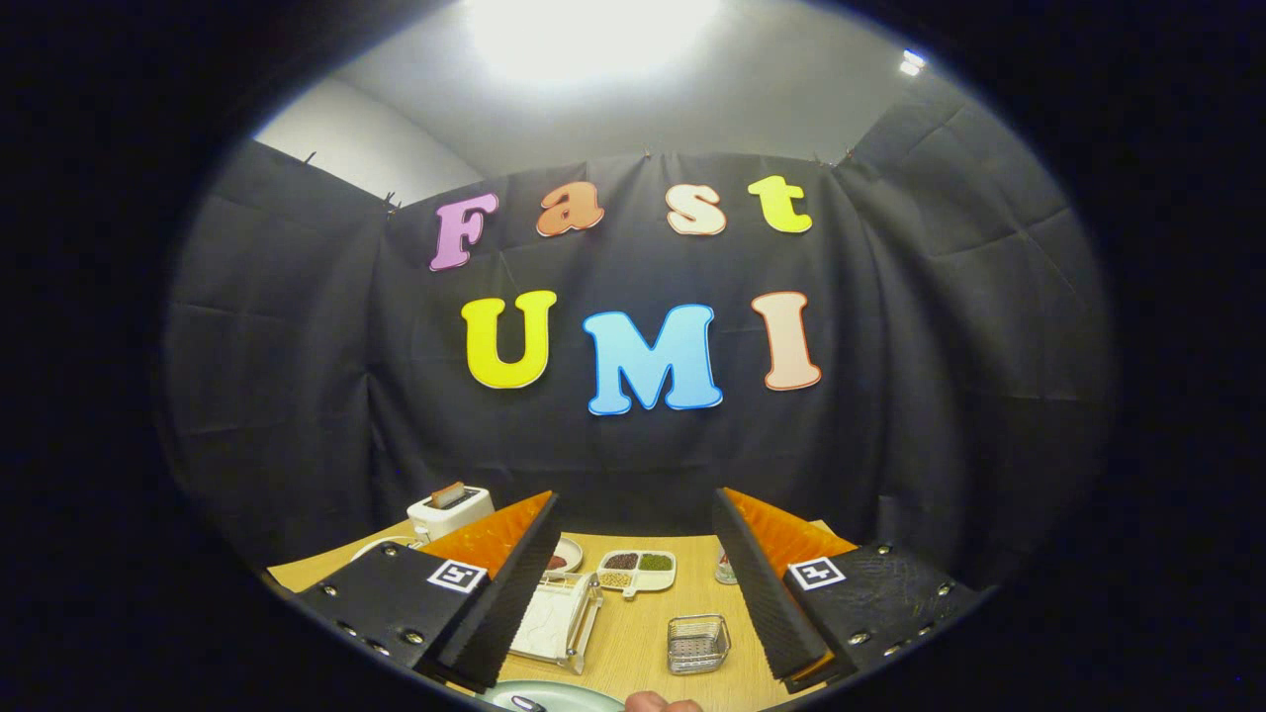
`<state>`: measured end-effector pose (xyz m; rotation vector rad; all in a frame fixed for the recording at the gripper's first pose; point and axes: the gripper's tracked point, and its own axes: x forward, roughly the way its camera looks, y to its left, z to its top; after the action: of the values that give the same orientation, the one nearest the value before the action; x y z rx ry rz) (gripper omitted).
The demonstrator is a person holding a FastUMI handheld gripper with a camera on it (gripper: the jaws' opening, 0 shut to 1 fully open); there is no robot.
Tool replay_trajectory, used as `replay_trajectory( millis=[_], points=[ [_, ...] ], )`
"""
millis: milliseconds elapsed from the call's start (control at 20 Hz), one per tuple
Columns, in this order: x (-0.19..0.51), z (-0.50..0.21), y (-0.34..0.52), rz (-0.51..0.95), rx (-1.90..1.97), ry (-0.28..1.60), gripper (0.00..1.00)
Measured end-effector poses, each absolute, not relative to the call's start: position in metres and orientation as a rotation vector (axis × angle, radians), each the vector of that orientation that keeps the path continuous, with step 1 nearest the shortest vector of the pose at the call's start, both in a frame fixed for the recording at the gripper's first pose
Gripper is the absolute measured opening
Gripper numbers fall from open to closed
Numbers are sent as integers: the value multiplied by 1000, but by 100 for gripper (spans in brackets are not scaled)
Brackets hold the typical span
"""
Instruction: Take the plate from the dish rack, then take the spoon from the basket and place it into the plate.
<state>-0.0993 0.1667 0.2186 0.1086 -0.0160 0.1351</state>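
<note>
- Plate (554, 696), pale green, lies flat on the wooden table (633, 643), low between the two fingers and nearer than everything else; only its far rim shows.
- Something small and dark rests on the plate's near part; it may be the spoon's end, too little in sight to say.
- Gripper (633, 583) is raised and level, fingers spread wide, holding nothing.
- Dish rack (559, 618), clear with a white base, sits just ahead of the left finger; no plate stands in it, so the plate step looks done.
- Wire basket (697, 643) stands right of the rack, between the fingers; it looks empty, though its bottom is hard to read.
- Judgement: task is near its end or finished. If the spoon is yet to go, tilt down first to check the basket and plate before any reach.
- A fingertip (661, 703) of a person pokes in right beside the plate; keep the claw off it.
- Around: toaster (450, 509) with bread beyond the left finger, divided snack tray (638, 571) with beans, small dish (564, 556), a bottle (725, 569) by the right finger.
</note>
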Motion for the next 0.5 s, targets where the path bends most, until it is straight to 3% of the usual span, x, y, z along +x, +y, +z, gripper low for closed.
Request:
replay_trajectory(
  millis=[500],
  points=[
    [-85, 196, 110, 94, 99, 9, 95]
  ],
)
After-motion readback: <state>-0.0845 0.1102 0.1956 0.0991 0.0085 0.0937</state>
